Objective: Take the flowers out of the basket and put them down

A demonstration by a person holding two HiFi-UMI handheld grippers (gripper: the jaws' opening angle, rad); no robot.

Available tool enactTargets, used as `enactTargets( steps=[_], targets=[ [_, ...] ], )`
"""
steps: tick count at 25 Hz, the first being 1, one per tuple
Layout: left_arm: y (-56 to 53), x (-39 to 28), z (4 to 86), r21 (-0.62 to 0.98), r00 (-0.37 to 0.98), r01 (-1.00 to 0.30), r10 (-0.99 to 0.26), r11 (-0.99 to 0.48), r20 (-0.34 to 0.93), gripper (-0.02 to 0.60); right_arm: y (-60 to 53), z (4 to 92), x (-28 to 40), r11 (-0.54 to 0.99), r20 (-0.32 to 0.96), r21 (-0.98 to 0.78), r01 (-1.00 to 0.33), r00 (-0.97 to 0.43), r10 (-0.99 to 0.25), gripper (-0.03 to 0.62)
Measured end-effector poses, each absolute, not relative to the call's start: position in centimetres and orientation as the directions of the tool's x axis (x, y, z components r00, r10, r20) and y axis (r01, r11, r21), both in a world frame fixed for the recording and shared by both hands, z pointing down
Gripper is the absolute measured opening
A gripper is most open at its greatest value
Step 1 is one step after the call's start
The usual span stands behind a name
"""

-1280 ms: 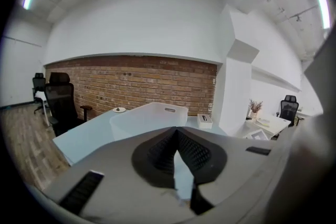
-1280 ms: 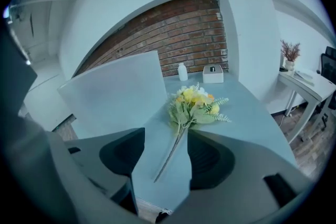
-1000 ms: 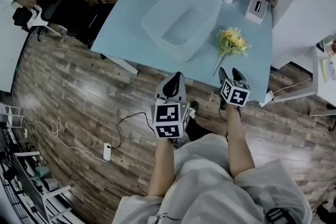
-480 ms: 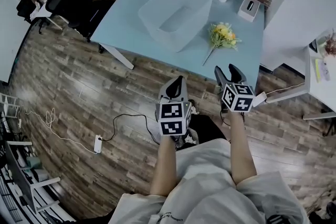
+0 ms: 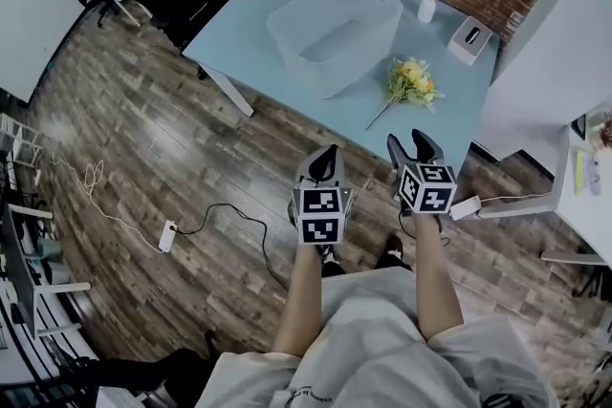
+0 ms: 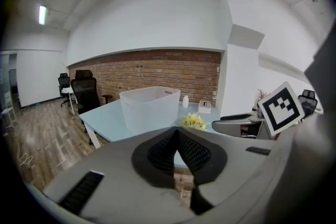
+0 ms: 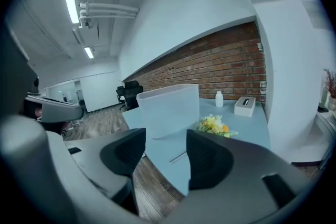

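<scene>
Flowers (image 5: 411, 81), one yellow bunch on a thin stem, lie on the single smooth pale-blue table (image 5: 239, 24), at four o'clock of the one translucent rectangular plastic basket (image 5: 287, 38), near it but apart. Off the table's near edge, the left gripper (image 5: 328, 155) has its ribbed black jaws pressed together on nothing, while at its three o'clock the right gripper (image 5: 411, 140) holds its jaws roughly half apart, empty. One white tissue box (image 5: 472, 39) and one small white bottle (image 5: 426, 9) stand at the flowers' one and twelve o'clock.

No legible words, labels, brands or numbers on anything in any view.
</scene>
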State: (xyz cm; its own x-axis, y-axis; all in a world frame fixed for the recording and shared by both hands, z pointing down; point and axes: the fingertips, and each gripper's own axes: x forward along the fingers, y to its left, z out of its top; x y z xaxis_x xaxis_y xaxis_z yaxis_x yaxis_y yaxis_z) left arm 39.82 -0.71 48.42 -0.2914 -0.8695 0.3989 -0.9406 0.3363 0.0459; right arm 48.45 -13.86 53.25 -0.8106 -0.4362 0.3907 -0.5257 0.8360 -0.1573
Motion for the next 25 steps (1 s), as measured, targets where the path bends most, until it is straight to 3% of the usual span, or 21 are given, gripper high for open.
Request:
enactTargets(
  steps=[1, 8, 25],
  targets=[
    [-0.9, 40.0, 48.3, 0.045, -0.309, -0.934, -0.865, 0.355, 0.395, 0.018, -14.0, 53.1, 48.6, 0.843, 0.390, -0.155, -0.515, -0.816, -0.427, 0.264],
    [-2.9, 43.6, 48.6, 0.040, -0.374, -0.907, -0.844, 0.420, 0.384, 0.018, -15.4, 52.5, 50.8, 0.864, 0.347, -0.158, -0.477, -0.846, -0.404, 0.011],
    [-6.3, 49.0, 49.0, 0.000, -0.444, -0.876, -0.808, 0.482, 0.386, 0.018, -17.7, 54.0, 53.9, 0.915, 0.390, -0.188, -0.356, -0.882, -0.263, 0.005]
  ],
)
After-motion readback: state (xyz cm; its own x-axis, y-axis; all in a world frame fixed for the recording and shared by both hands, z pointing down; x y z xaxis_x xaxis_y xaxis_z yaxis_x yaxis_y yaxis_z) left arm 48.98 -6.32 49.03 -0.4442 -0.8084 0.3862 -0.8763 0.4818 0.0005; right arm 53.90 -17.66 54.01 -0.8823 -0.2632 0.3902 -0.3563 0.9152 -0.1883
